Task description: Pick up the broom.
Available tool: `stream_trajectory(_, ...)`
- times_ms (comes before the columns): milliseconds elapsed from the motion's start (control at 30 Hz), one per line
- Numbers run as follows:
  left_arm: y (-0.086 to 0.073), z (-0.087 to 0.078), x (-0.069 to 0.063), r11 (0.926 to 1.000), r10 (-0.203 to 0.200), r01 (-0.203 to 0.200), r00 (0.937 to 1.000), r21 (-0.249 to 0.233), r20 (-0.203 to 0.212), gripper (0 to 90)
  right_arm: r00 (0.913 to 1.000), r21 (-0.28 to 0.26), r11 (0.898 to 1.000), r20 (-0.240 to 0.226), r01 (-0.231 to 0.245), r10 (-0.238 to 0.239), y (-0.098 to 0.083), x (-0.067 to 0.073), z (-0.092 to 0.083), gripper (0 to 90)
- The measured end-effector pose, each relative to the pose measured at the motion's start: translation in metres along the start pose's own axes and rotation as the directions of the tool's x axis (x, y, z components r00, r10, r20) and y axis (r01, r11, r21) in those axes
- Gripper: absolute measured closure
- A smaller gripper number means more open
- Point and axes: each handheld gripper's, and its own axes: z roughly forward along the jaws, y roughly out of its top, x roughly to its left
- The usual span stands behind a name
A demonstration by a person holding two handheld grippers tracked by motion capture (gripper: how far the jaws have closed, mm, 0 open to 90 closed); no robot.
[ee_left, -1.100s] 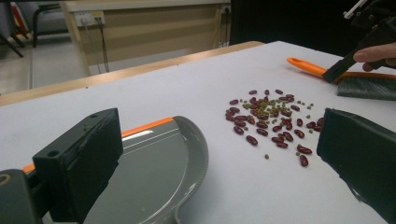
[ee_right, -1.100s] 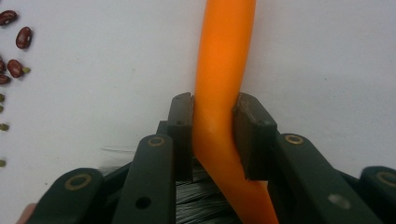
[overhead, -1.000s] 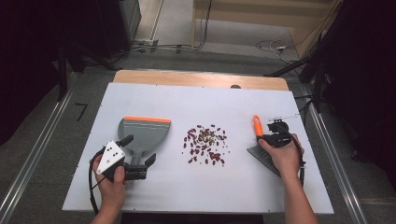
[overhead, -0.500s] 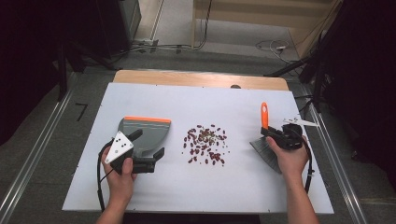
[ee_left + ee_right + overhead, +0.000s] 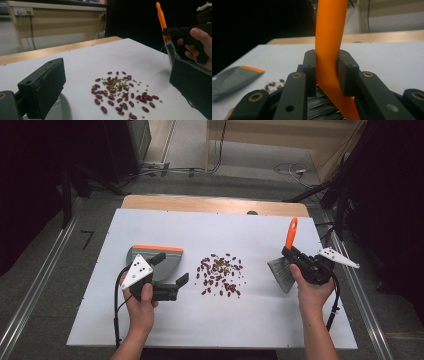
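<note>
Comparing with the frames from a second ago, I am seeing both hands coming up and inward. The right gripper [image 5: 294, 256] is clenching the orange-handled hand brush with grey bristles [image 5: 290, 233] and has lifted it: the handle, which was lying low on the white tabletop [image 5: 250, 320], is now pointing toward twelve o'clock, with the bristles hanging at about three o'clock of the scatter of dark red beans and small green peas [image 5: 220, 275]. The left gripper [image 5: 170, 270] has travelled from the near edge up to the grey plastic dustpan with the orange lip [image 5: 136, 256], which is sitting at nine o'clock of the beans. Its jaws are standing released, one over the pan's near end, the other toward the beans. I am judging that the sweeping is only now being set up: the brush is in hand, the pan is not yet gripped, and the beans are lying untouched at the table's centre. The right gripper view is giving me what the high view cannot: both pads are pressing flat on the orange handle [image 5: 329, 37], with bristles just below. The left gripper view is showing the wide gap between its own jaws, with the beans [image 5: 117, 95] well ahead and the brush [image 5: 162, 20] held clear of the surface at two o'clock. Whether the jaw is touching the pan I cannot tell.
</note>
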Motion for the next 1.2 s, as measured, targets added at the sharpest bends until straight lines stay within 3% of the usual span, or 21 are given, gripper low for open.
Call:
stream_trajectory(200, 0.004, 0.011, -0.013, 0.9998, 0.013, -0.014, 0.9991, 0.010, 0.040, 0.8, 0.9977, -0.060, 0.998, -0.055, 0.036, -0.039, 0.017, 0.025, -0.006, 69.8)
stream_trajectory(467, 0.005, 0.025, -0.031, 0.9994, 0.012, -0.016, 0.9944, 0.030, 0.105, 2.3, 0.9902, -0.087, 0.994, -0.119, 0.063, -0.073, 0.025, 0.058, -0.005, 69.8)
stream_trajectory(500, 0.004, 0.027, -0.034, 0.9993, 0.011, -0.015, 0.9939, 0.035, 0.110, 2.8, 0.9859, -0.086, 0.994, -0.149, 0.064, -0.077, 0.024, 0.067, -0.002, 69.8)
stream_trajectory(567, 0.002, 0.034, -0.043, 0.9987, -0.001, -0.007, 0.9862, 0.051, 0.166, 2.7, 0.9819, -0.087, 0.994, -0.170, 0.070, -0.084, 0.023, 0.078, 0.001, 69.8)
stream_trajectory(700, 0.001, 0.040, -0.056, 0.9980, -0.006, -0.008, 0.9768, 0.062, 0.214, 3.5, 0.9722, -0.088, 0.991, -0.205, 0.097, -0.113, 0.019, 0.102, 0.007, 69.8)
stream_trajectory(833, 0.001, 0.042, -0.064, 0.9979, -0.014, 0.000, 0.9765, 0.065, 0.215, 7.5, 0.9627, -0.090, 0.990, -0.240, 0.106, -0.125, 0.016, 0.119, 0.010, 69.8)
stream_trajectory(867, 0.001, 0.044, -0.068, 0.9975, -0.018, 0.003, 0.9754, 0.070, 0.220, 9.0, 0.9558, -0.092, 0.990, -0.264, 0.110, -0.131, 0.014, 0.129, 0.011, 69.8)
stream_trajectory(933, 0.001, 0.047, -0.074, 0.9968, -0.023, 0.005, 0.9733, 0.080, 0.228, 11.9, 0.9507, -0.097, 0.989, -0.278, 0.115, -0.138, 0.013, 0.135, 0.012, 69.8)
stream_trajectory(1100, -0.004, 0.054, -0.086, 0.9936, -0.018, -0.012, 0.9644, 0.112, 0.264, 15.6, 0.9479, -0.113, 0.987, -0.283, 0.118, -0.146, 0.011, 0.148, 0.013, 69.7)
stream_trajectory(1200, -0.007, 0.061, -0.093, 0.9894, -0.015, -0.021, 0.9683, 0.144, 0.249, 19.4, 0.9417, -0.107, 0.987, -0.302, 0.122, -0.149, 0.007, 0.155, 0.015, 69.7)
